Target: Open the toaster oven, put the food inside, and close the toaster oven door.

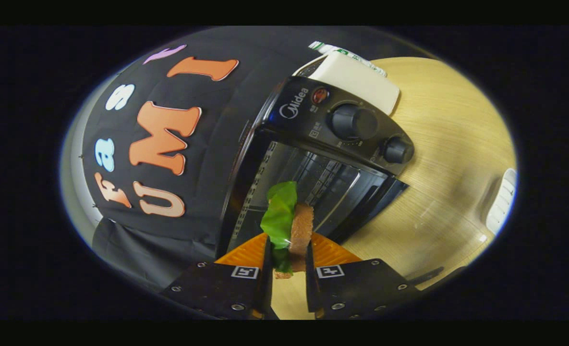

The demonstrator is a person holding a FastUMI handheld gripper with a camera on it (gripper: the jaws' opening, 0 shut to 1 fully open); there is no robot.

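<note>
Pinching a sandwich of bread and green leaf between its 2 fingers, the gripper holds it just before the oven, whose door hangs open onto the wooden worktop.

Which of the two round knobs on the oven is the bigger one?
The knob nearer the red light is bigger; the smaller knob sits by the panel's far end.
</note>
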